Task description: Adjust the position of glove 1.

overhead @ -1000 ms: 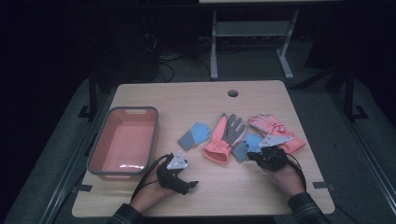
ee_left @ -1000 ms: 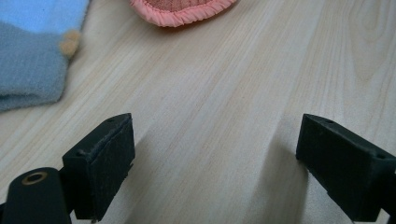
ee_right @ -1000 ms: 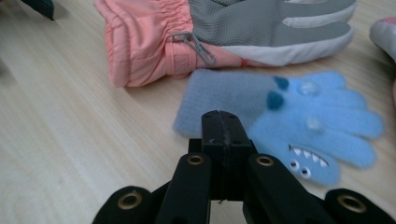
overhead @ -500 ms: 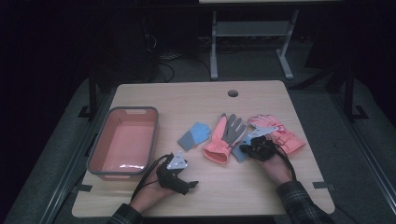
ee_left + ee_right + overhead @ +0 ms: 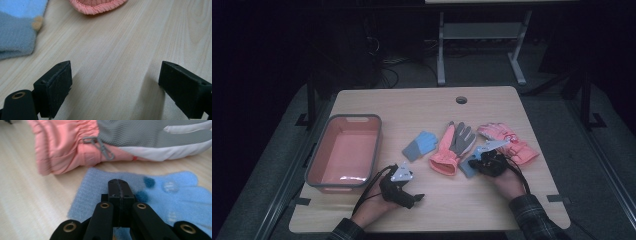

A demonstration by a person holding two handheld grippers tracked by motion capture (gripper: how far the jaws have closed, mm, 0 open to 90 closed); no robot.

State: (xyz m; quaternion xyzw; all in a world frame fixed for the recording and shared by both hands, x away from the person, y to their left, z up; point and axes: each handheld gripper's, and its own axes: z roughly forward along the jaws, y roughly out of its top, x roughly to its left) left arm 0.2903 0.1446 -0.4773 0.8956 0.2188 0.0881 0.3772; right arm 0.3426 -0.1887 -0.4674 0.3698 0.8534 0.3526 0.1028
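Observation:
Several gloves lie on the wooden table (image 5: 422, 107): a blue one (image 5: 419, 145), a pink and grey one (image 5: 453, 147), a pink one (image 5: 507, 142), and a second blue one (image 5: 466, 169) partly under my right gripper (image 5: 477, 162). In the right gripper view, that gripper (image 5: 120, 186) is shut, pads together with nothing visible between them, its tip low over the blue glove's cuff (image 5: 87, 202), just short of the pink and grey glove (image 5: 75, 147). My left gripper (image 5: 414, 199) stands open over bare wood (image 5: 115, 85), a blue glove (image 5: 17, 30) and a pink cuff (image 5: 97, 5) beyond it.
A pink bin with a grey rim (image 5: 314, 165) stands empty at the table's left side. A round cable hole (image 5: 461, 99) sits near the far edge. Dark floor and a metal stand (image 5: 477, 35) lie behind the table.
My right gripper has shifted left and slightly down, from over the pink glove to the blue glove beside the pink and grey one. The left gripper has stayed put.

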